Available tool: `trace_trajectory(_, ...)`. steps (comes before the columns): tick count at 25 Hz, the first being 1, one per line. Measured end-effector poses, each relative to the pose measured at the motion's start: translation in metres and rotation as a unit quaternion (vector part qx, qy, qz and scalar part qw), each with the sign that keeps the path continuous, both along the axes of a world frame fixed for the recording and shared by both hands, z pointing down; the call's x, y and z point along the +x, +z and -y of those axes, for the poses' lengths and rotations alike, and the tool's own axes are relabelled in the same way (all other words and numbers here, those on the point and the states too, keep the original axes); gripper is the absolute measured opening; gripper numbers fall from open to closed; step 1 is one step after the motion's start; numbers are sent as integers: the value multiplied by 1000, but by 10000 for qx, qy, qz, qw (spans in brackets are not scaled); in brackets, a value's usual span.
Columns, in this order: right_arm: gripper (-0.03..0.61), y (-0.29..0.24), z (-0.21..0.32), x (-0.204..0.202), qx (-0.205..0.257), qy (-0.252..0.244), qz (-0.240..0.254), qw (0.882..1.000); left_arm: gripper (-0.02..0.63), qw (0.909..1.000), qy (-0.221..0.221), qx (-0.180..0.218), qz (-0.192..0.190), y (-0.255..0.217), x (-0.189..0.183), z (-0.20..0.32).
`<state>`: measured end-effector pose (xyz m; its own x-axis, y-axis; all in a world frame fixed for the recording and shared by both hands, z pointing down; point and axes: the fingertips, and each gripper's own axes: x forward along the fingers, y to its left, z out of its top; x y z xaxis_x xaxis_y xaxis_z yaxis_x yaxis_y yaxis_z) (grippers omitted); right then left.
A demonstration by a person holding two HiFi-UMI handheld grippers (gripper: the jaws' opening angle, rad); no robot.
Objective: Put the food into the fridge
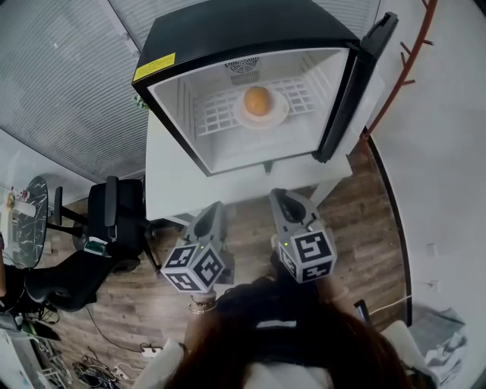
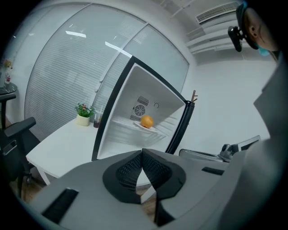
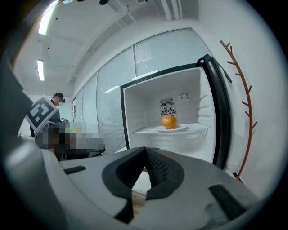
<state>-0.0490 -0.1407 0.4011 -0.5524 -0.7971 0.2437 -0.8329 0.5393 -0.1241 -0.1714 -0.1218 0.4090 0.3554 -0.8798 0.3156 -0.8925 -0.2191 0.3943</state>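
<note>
Orange round fruit (image 1: pixel 257 100) on a white plate (image 1: pixel 278 115) inside the open black fridge (image 1: pixel 243 30) — ahead of the left tool (image 1: pixel 215 206) and right tool (image 1: pixel 281 197), both clenched, empty.

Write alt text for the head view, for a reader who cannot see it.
An orange sits on a white plate on the wire shelf of an open fridge on a table. Below, the left gripper and right gripper, both shut and empty, hang short of it.
</note>
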Motion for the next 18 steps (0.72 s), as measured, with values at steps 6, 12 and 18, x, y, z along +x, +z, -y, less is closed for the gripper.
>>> trace_trajectory(6,-6,-3,-19,1,98,83,62,9999,-5,10000,69,62,5,-2,2,-19)
trace_trajectory(12,-6,-8,-41,-1,218,201,23,9996,-6,9997,154,127,107,-2,0,-44)
trace_trajectory(18,-6,-10,-66,-3,286,283,25,9992,-6,9994,234,205,163,-6,0,-68)
